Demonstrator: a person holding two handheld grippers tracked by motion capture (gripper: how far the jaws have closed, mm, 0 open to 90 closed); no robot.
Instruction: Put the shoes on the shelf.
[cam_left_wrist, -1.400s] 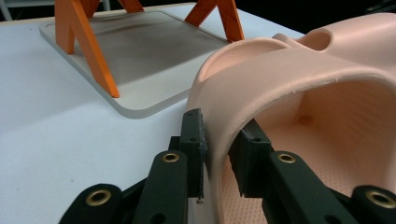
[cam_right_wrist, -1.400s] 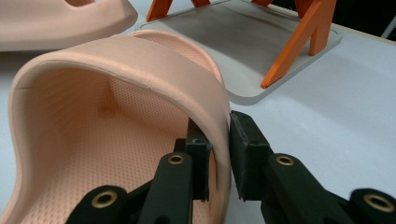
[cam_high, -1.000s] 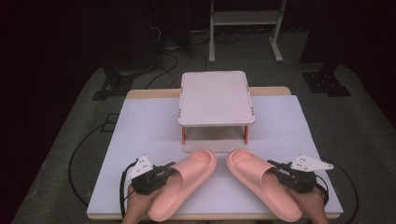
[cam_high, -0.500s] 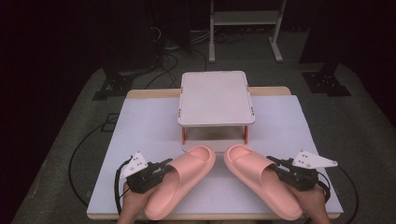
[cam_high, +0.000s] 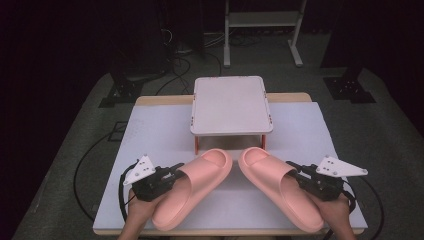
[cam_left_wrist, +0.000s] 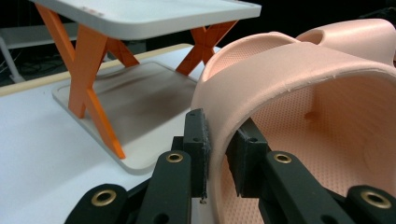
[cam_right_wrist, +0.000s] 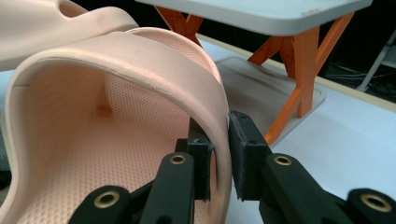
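Pink slippers, one pinched in each gripper, sit side by side in front of a small rack.

Left slipper (cam_high: 192, 187) is clamped by its outer side wall in the left gripper (cam_high: 172, 176), and the right slipper (cam_high: 280, 190) the same way in the right gripper (cam_high: 300, 174), probably so both can be carried level with toes aimed at the rack (cam_high: 231, 104). That rack has a white top, orange crossed legs and a lower tray. Beneath is a white table (cam_high: 150, 135); grey floor and a dark room lie around it.
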